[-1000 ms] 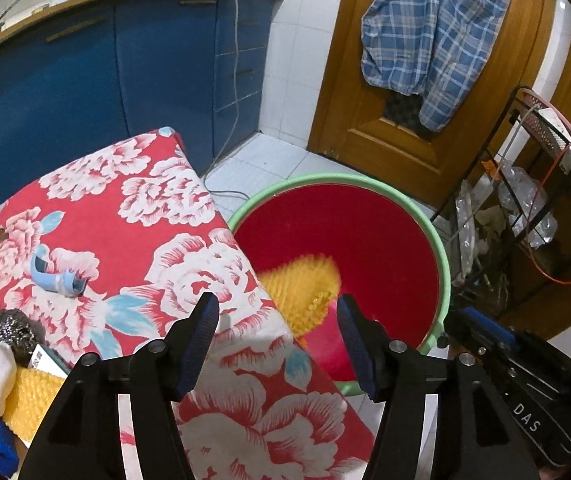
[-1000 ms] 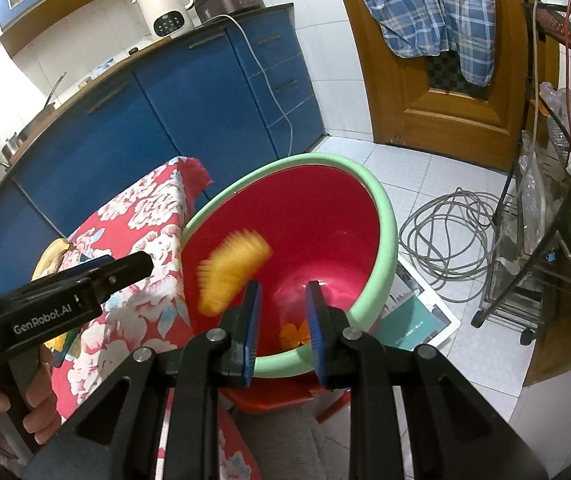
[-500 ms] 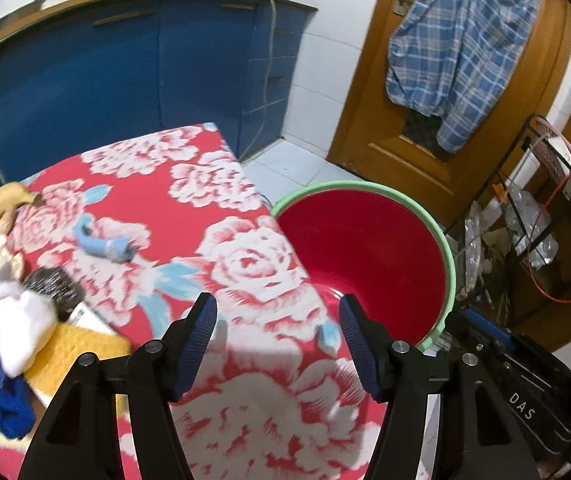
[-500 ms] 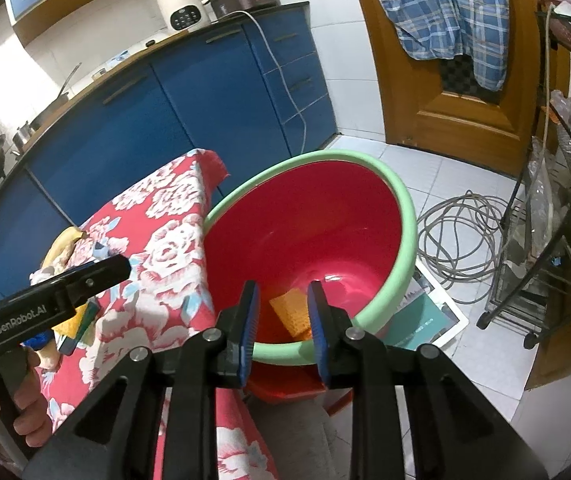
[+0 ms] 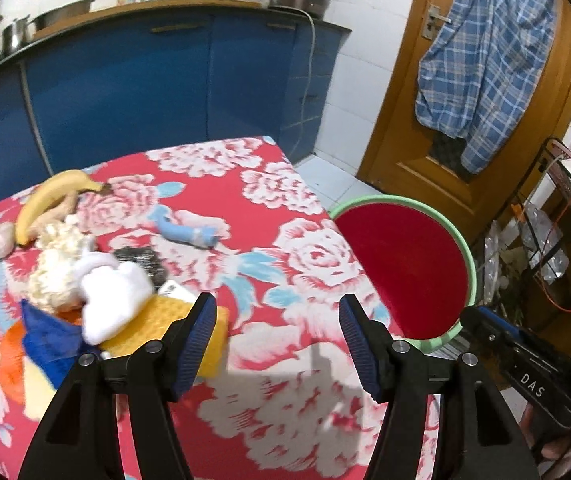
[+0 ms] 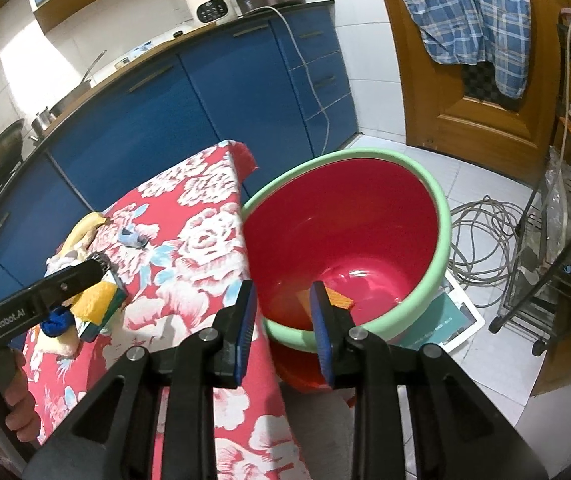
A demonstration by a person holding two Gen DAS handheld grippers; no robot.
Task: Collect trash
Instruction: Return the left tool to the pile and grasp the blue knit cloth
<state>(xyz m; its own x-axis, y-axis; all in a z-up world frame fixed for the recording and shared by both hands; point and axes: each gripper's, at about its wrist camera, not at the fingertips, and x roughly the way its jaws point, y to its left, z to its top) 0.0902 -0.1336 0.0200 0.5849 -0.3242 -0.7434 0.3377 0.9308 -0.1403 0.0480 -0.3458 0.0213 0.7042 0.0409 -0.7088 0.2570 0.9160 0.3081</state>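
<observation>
Left wrist view: the left tongs (image 5: 277,340) stand wide apart over the flowered worktop (image 5: 285,216) with nothing between them. The trash lies in a heap at the left: a banana (image 5: 51,200), a white sock (image 5: 111,300), a yellow sponge (image 5: 165,320) and a blue tube (image 5: 187,234). The red bucket (image 5: 409,264) stands beside the worktop's right edge.

Right wrist view: the right tongs (image 6: 281,320) are narrowly parted and empty, above the bucket's (image 6: 437,248) near rim. An orange scrap (image 6: 339,300) lies on its bottom.
</observation>
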